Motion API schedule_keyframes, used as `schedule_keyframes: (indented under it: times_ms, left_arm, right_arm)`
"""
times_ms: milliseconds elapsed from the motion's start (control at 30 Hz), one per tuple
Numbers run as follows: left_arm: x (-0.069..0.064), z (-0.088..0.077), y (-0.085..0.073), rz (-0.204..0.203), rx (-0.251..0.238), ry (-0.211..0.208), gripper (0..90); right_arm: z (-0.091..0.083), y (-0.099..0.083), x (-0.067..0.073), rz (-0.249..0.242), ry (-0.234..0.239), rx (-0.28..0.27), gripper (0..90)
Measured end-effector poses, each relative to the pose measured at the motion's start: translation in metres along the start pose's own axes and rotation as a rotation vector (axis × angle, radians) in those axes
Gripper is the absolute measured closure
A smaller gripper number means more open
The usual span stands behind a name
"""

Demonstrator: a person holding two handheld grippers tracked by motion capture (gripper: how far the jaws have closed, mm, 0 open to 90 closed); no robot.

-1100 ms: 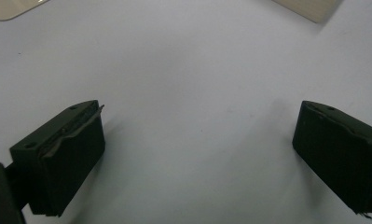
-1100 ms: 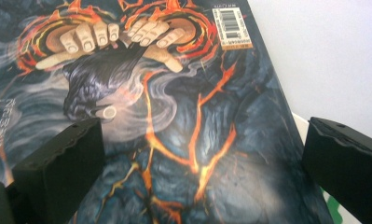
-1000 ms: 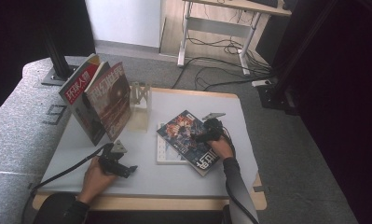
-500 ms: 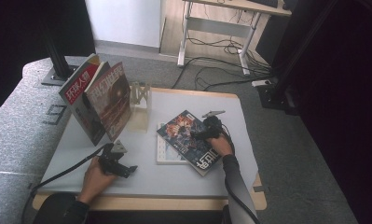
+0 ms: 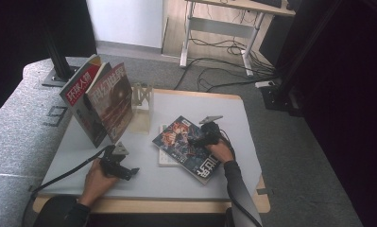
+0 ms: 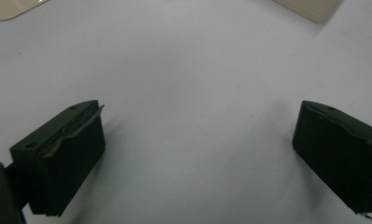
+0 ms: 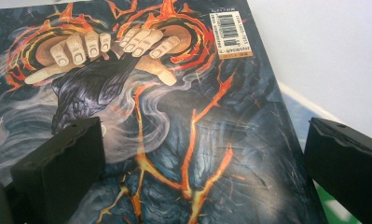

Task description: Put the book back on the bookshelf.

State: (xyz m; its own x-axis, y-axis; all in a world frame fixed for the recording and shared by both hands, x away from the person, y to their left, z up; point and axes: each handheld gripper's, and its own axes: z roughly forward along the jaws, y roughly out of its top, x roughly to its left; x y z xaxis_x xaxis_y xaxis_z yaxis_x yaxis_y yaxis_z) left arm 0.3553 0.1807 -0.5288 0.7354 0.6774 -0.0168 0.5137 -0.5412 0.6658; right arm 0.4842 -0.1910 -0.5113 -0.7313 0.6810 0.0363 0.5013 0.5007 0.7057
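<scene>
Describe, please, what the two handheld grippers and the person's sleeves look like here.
Both grippers are black. The left gripper carries a grey three-cornered plate and trails a black cable; its blocky jaws have ridged pads. The right gripper has a similar plate and blocky black jaws. Both sleeves are dark.

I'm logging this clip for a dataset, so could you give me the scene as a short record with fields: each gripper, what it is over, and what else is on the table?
left gripper: jaws wide apart, nothing between them, over bare white table
right gripper: jaws wide apart, over the cover of the flat magazine
flat magazine: lies face up on a thinner white booklet, right of centre
standing magazines: two, upright and leaning, at the table's left rear
wooden rack: beside the standing magazines, near the rear edge
</scene>
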Motion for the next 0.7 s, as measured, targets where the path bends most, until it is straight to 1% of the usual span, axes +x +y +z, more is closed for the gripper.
schedule_keyframes:
  times_ms: [167,233,333,367,433,467,567,667,700]
  left_arm:
    - [0.0,0.0,0.0,-0.001,0.0,0.002,2.1]
    - [0.0,0.0,0.0,-0.001,-0.002,0.001,2.2]
    - [0.0,0.0,0.0,0.001,-0.001,0.002,2.2]
    - [0.0,0.0,0.0,0.002,0.0,0.001,2.1]
    - [0.0,0.0,0.0,0.002,0.0,0.0,2.2]
    - [0.0,-0.001,0.0,0.002,0.0,-0.002,2.7]
    - [0.0,-0.002,0.001,0.004,0.0,-0.001,4.2]
    - [0.002,-0.005,0.004,-0.027,-0.031,-0.032,11.8]
    - [0.003,-0.006,0.007,-0.031,-0.033,-0.041,13.4]
  right_arm:
    - [0.0,-0.001,0.017,-0.027,0.026,0.002,0.0]
    - [0.0,-0.001,0.021,-0.038,0.037,0.004,0.0]
    - [-0.001,-0.002,0.022,-0.036,0.021,0.0,0.0]
    - [-0.003,-0.002,0.023,-0.027,0.009,0.003,0.0]
    - [-0.008,-0.005,0.023,-0.032,-0.03,-0.001,0.0]
    - [-0.011,-0.007,0.023,-0.03,-0.042,0.001,0.0]
    - [-0.021,-0.014,0.022,-0.023,-0.044,-0.001,0.0]
    - [-0.032,-0.021,0.022,-0.012,-0.054,-0.013,0.3]
    - [-0.035,-0.023,0.022,-0.011,-0.055,-0.013,0.7]
